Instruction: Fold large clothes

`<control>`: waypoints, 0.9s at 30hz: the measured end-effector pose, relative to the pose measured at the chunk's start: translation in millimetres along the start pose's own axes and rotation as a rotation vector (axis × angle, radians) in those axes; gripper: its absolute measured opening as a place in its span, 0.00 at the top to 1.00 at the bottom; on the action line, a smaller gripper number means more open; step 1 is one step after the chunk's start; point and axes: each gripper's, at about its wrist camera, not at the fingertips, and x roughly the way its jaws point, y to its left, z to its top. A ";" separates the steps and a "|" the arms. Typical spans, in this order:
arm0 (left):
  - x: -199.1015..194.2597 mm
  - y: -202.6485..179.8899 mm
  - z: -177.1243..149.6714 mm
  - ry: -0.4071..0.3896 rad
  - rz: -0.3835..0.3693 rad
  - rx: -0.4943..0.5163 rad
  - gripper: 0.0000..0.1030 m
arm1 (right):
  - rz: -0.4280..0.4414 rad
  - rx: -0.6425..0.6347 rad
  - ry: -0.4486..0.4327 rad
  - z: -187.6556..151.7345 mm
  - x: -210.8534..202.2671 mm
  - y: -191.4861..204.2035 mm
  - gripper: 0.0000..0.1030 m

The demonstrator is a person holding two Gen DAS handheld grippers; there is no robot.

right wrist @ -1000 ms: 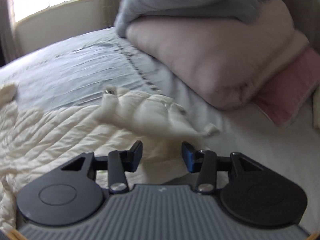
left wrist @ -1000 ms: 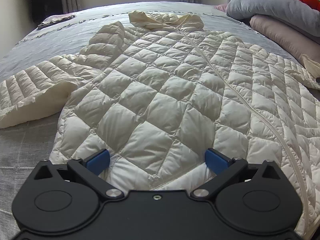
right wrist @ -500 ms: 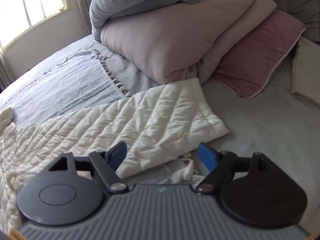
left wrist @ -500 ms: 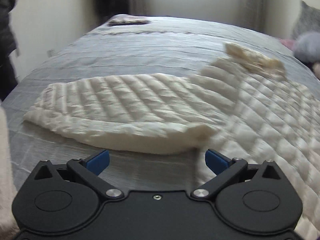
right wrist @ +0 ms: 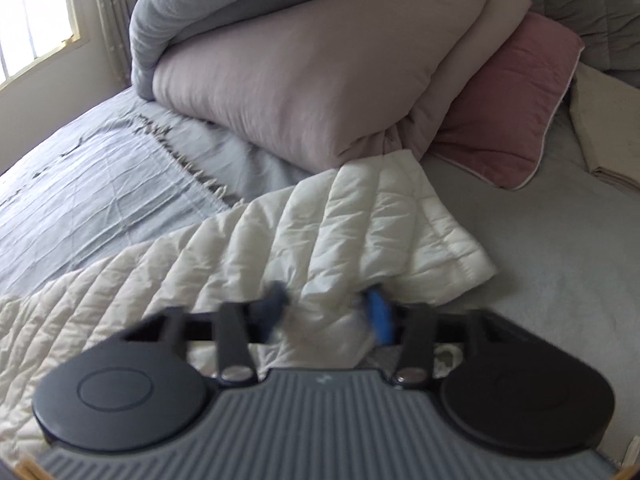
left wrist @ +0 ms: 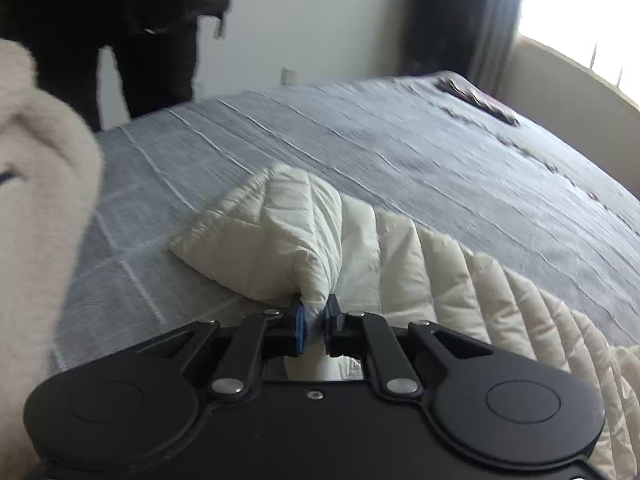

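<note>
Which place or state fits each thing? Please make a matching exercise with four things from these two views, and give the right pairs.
Things:
1. left gripper
2. pink pillow
3. grey blanket
4. striped bedspread

Places or states:
A. lies on top of the pile of beige bedding
B. spread flat under the white quilted jacket
C. jaws pinched on a fold at the jacket's sleeve end
D. leans at the right side of the beige bedding

Pairs: 1-C, 2-D, 3-A, 4-B
</note>
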 end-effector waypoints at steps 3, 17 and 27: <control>-16.7 -0.1 -16.0 -0.078 0.188 0.015 0.92 | -0.043 -0.006 -0.008 -0.1 -1.4 3.2 0.88; -108.4 -37.0 -16.4 0.077 -0.170 0.277 0.09 | 0.192 0.167 0.085 18.8 -48.1 -40.7 0.36; -180.2 -106.9 -67.6 0.186 -0.584 0.356 0.00 | 0.321 0.329 0.219 -18.3 -27.9 -35.2 0.36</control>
